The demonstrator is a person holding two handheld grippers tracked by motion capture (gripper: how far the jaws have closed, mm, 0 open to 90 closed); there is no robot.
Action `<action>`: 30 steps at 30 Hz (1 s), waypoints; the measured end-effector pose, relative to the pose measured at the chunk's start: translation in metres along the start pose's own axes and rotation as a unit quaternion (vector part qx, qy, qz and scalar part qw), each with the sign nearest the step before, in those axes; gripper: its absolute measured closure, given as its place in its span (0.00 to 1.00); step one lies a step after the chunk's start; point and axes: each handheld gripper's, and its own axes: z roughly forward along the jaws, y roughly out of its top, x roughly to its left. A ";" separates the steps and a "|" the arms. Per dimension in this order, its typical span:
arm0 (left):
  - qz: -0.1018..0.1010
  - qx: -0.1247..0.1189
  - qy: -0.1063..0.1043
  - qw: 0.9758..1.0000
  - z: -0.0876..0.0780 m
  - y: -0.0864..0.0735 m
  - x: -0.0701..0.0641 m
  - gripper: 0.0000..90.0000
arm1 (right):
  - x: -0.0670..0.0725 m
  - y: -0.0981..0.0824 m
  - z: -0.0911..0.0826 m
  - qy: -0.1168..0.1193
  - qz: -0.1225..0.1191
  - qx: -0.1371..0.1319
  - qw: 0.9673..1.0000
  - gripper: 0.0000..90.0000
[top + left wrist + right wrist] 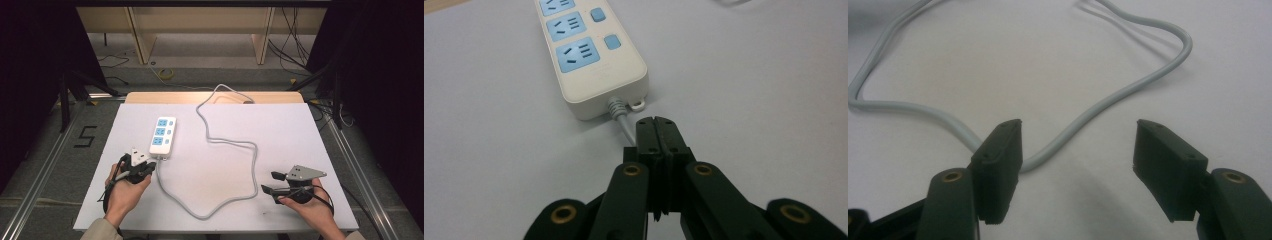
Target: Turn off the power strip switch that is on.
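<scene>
Left gripper (659, 131), jaws pressed together on the grey cord (220, 142) just behind the power strip (163, 137); right gripper (1078, 165) gapes before the cord's loop. Advice: centre the cord before clamping.

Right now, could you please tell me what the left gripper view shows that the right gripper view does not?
Left gripper view: the power strip with blue sockets and switches, and the left hand-held gripper, jaws shut, right by the strip's cable exit. Right gripper view: the right hand-held gripper, jaws open, facing a long winding loop. Both share the grey cable and the white table.
</scene>
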 end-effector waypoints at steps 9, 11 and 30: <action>-0.001 0.005 0.004 1.000 0.001 0.004 0.003 1.00 | 0.000 0.000 0.000 0.000 -0.001 0.001 1.000 0.41; -0.002 0.005 0.005 1.000 0.002 0.005 0.003 1.00 | 0.000 0.000 0.000 0.000 -0.001 0.001 1.000 0.41; 0.000 0.010 0.006 1.000 0.009 0.019 0.003 1.00 | 0.000 0.000 0.000 -0.001 -0.002 -0.001 1.000 0.41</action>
